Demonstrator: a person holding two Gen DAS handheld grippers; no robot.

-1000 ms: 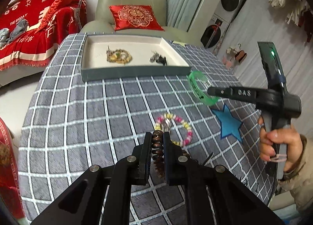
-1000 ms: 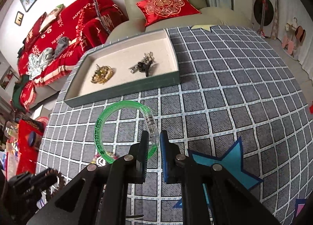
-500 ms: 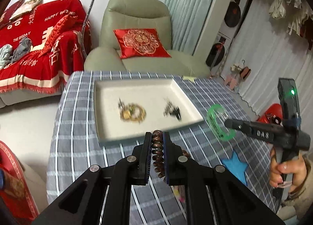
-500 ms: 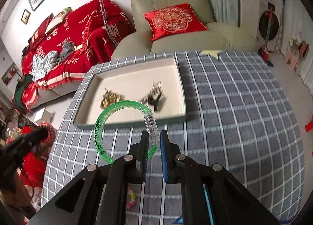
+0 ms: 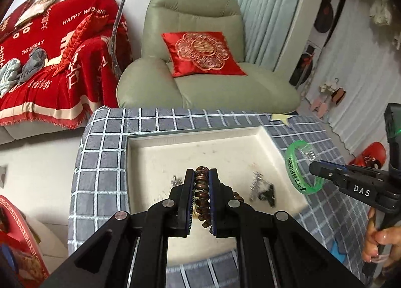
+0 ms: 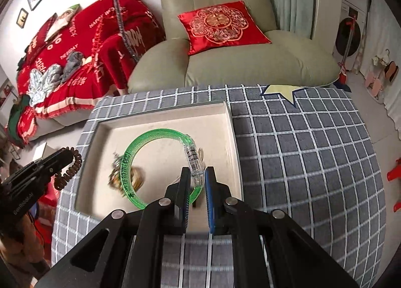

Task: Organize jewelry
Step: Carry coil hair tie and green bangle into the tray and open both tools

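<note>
My left gripper (image 5: 201, 175) is shut on a brown bead bracelet (image 5: 201, 196) and holds it above the cream tray (image 5: 225, 147). My right gripper (image 6: 196, 175) is shut on a green bangle (image 6: 127, 162) at its clear clasp, above the tray (image 6: 220, 132). In the left wrist view the bangle (image 5: 293, 172) hangs over the tray's right rim. A dark silver piece (image 5: 263, 190) lies in the tray. A gold piece (image 6: 136, 177) lies blurred under the bangle. The left gripper with its beads (image 6: 70, 167) shows at the left of the right wrist view.
The tray sits on a grey checked tablecloth (image 6: 300, 162) with a yellow star patch (image 6: 283, 91). A beige armchair (image 5: 200, 70) with a red cushion stands behind the table. A red-covered sofa (image 5: 50, 62) is at the far left.
Both grippers have risen off the cloth and moved forward over the tray, each carrying its bracelet. The pastel bead bracelet left on the cloth is out of view.
</note>
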